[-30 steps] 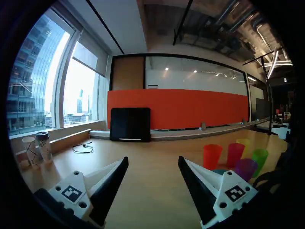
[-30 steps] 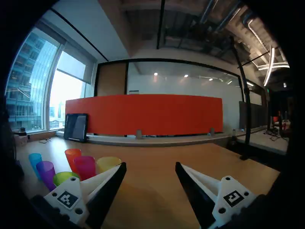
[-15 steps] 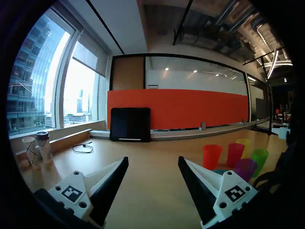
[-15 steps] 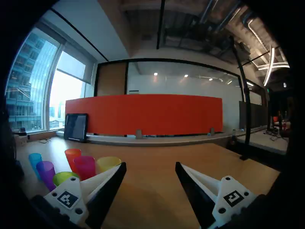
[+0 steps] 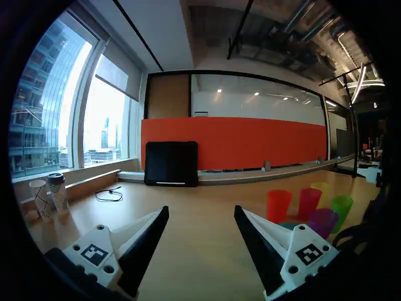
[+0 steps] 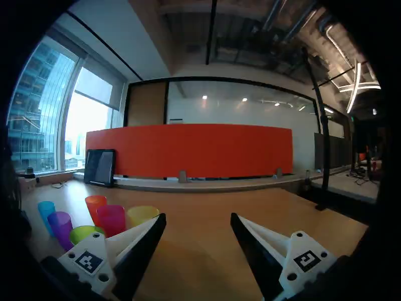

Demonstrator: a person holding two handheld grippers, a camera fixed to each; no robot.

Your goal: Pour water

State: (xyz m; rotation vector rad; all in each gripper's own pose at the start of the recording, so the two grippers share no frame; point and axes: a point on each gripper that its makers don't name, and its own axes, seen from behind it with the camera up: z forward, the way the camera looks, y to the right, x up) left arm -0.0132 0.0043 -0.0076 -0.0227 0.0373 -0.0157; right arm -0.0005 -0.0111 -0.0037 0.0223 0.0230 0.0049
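Several coloured plastic cups stand in a cluster on the wooden table (image 5: 200, 210). In the left gripper view they sit at the right: an orange cup (image 5: 278, 205), a pink cup (image 5: 309, 201), a yellow cup (image 5: 321, 188), a green cup (image 5: 341, 208) and a purple cup (image 5: 323, 221). In the right gripper view the cluster is at the left: blue cup (image 6: 46, 210), purple cup (image 6: 61, 227), orange cup (image 6: 95, 206), pink cup (image 6: 112, 219), yellow cup (image 6: 142, 214), green cup (image 6: 82, 234). My left gripper (image 5: 201, 215) is open and holds nothing. My right gripper (image 6: 198, 223) is open too, just right of the cups.
A dark tablet (image 5: 171, 163) leans against the ledge below an orange wall panel (image 5: 235, 143). Two paper cups (image 5: 51, 194) stand at the window side, with a black cable (image 5: 109, 194) near them. A black pole (image 6: 323, 165) rises at the table's right.
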